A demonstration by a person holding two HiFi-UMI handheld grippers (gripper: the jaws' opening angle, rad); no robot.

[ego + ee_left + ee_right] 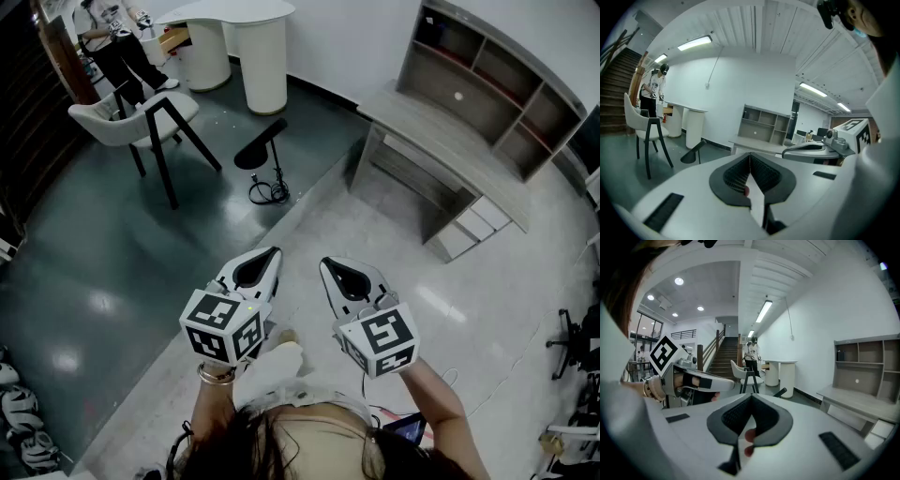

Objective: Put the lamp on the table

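- Eyes on the lamp [261,148]: it's black, with a long flat head tilted on a thin stem. It sits on the dark floor at 12 o'clock from both grippers, well apart from them.
- Its black cable [269,194] lies coiled at the foot of the stem.
- The grey desk [450,150], with a shelf unit on top, stands at 2 o'clock from the lamp, and the lamp isn't on it.
- The left gripper [271,253] has its jaws pressed together with nothing between them.
- The right gripper [326,264] is the same, with its ribbed pads meeting and nothing between them.
- Only the head view shows the coiled cable and the drawer unit [473,228] under the desk.
- The left gripper view shows the lamp only as a dark wedge on the floor at 9 o'clock from the jaw tips, with the desk's shelves straight ahead.
- The right gripper view adds a staircase [723,357] at 12 o'clock. The lamp's head pokes up just past the jaw tips at 1 o'clock.
- A white chair [141,117] stands at 10 o'clock from the lamp.
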